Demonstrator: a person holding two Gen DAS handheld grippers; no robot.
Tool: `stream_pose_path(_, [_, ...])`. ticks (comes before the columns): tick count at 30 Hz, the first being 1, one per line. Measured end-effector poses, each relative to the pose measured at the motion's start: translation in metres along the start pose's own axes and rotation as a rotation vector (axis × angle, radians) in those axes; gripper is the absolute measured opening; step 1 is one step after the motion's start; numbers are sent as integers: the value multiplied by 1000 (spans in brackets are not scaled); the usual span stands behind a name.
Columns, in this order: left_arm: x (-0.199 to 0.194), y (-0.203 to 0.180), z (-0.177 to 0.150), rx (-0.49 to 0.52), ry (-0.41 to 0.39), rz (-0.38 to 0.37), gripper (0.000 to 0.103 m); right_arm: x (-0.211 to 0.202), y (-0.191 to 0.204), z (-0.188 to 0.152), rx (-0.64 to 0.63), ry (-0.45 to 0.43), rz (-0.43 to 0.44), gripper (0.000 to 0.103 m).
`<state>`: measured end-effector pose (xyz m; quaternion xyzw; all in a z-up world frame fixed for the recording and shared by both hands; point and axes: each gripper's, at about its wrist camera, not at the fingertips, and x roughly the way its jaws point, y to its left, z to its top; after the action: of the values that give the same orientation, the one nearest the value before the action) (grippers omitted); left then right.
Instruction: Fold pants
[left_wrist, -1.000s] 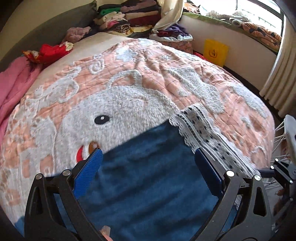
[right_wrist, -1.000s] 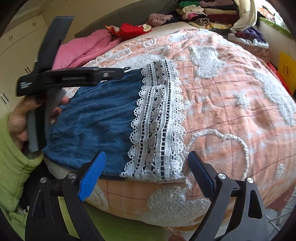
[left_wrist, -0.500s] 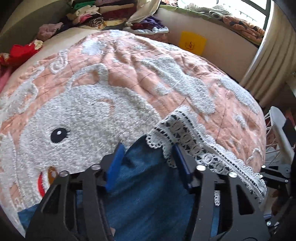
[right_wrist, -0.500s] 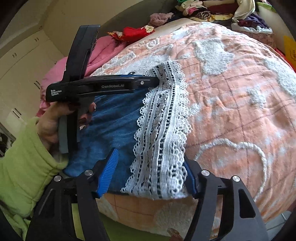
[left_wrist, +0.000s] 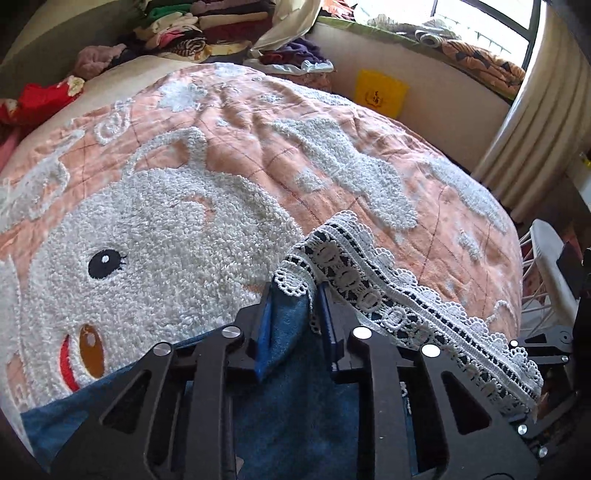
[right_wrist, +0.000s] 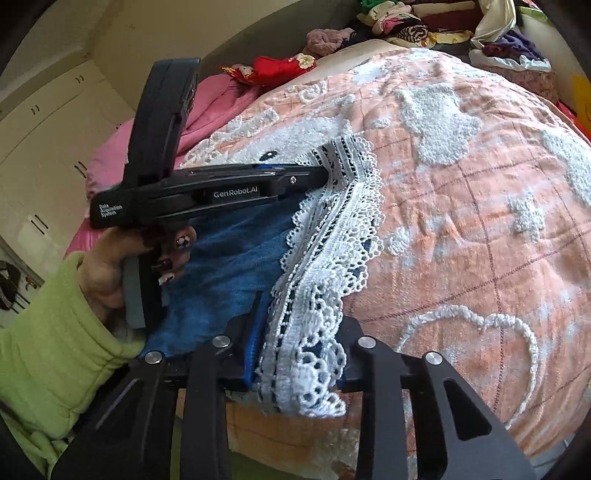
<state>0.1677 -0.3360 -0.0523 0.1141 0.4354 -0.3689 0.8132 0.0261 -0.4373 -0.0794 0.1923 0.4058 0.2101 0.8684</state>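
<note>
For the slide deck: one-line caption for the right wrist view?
Right gripper and left gripper clamp the lace hem of blue pants on a peach quilt.

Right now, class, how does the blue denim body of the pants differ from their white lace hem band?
The denim body is solid dark blue and plain; the lace hem band is white, openwork and scalloped. The denim spreads wide; the lace runs as a narrow strip. Both lie on the peach quilt, held by the left gripper and right gripper.

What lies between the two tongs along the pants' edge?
Only the lace hem of the pants, running from left tongs to right tongs, in the right wrist view.
</note>
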Motion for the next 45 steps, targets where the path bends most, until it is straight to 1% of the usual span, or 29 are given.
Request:
stream_pose_path(1, [-3, 2, 0, -19, -8, -13, 13, -2, 2, 1, 0, -1, 14, 23])
stream_pose_path(5, [-20, 5, 0, -58, -43, -44, 11, -10, 18, 8, -39, -15, 28, 23])
stream_pose_path(9, [-47, 12, 2, -88, -96, -54, 10, -17, 41, 15, -94, -27, 42, 23])
stream_pose_path(16, [-92, 33, -3, -123, -175, -46, 11, -22, 89, 30, -208, -40, 64, 23])
stream_pose_path(21, [-112, 57, -20, -170, -210, -39, 11, -5, 124, 35, -279, -12, 82, 23])
stream_pose_path(25, [-117, 79, -37, -226, -211, -33, 12, 20, 146, 34, -319, 32, 86, 23])
stream_pose_path(27, [-119, 93, -52, -270, -212, -16, 14, 35, 158, 32, -349, 58, 76, 23])
stream_pose_path(29, [-122, 107, -64, -317, -220, -22, 14, 47, 170, 28, -377, 84, 72, 23])
stream_pose_path(32, [-134, 133, -83, -413, -241, -11, 14, 66, 193, 19, -449, 120, 53, 23])
stream_pose_path(33, [-139, 143, -90, -447, -253, -11, 15, 72, 200, 16, -475, 130, 51, 23])
stream_pose_path(34, [-149, 155, -98, -495, -274, -9, 19, 79, 208, 13, -503, 139, 46, 23])
stream_pose_path(35, [-154, 163, -104, -532, -286, -12, 21, 84, 212, 11, -521, 144, 39, 23])
stream_pose_path(36, [-162, 175, -113, -586, -296, -19, 23, 91, 221, 6, -553, 154, 31, 23])
stream_pose_path(39, [-176, 201, -133, -694, -333, -48, 24, 106, 232, -6, -587, 188, 36, 25])
stream_pose_path(41, [-183, 211, -146, -752, -358, -67, 27, 113, 238, -16, -598, 220, 49, 29])
stream_pose_path(42, [-186, 215, -150, -773, -365, -75, 30, 115, 240, -21, -602, 236, 59, 30])
stream_pose_path(43, [-187, 218, -154, -792, -368, -83, 31, 117, 242, -22, -603, 244, 69, 35])
stream_pose_path(44, [-188, 219, -156, -797, -367, -88, 31, 118, 244, -25, -604, 253, 85, 44])
stream_pose_path(45, [-187, 218, -157, -795, -361, -88, 31, 117, 245, -27, -598, 263, 120, 46])
